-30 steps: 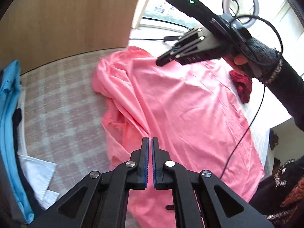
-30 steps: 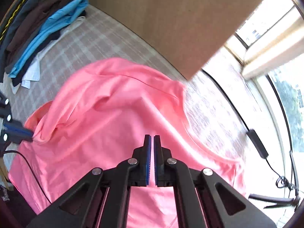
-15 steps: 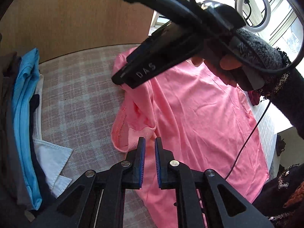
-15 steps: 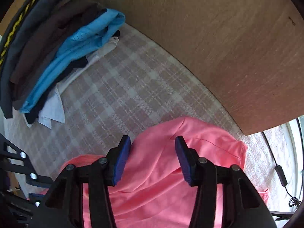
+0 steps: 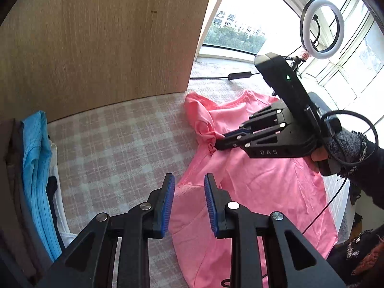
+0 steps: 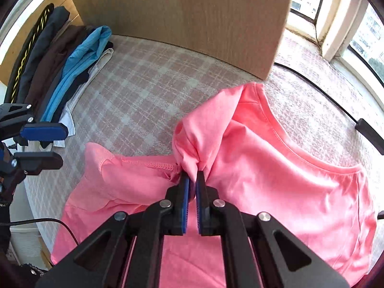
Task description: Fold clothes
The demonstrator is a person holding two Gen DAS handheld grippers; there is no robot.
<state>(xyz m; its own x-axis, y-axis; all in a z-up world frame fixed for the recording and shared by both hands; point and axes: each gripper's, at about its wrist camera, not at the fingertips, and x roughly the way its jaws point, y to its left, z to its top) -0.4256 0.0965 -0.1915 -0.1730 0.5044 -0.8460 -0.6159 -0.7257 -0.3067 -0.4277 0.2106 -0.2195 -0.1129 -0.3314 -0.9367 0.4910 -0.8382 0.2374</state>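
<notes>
We see the right gripper pinching a bunched fold of the pink shirt mid-frame, while the left gripper, its jaws just opening, holds nothing above the shirt's edge.

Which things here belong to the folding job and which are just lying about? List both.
In the job:
pink T-shirt
right gripper, pinching the shirt's sleeve
left gripper, open over the shirt's edge

Lying about:
stack of folded clothes
ring light
black cable

Wood panel at back – bright window, ring light rt.
</notes>
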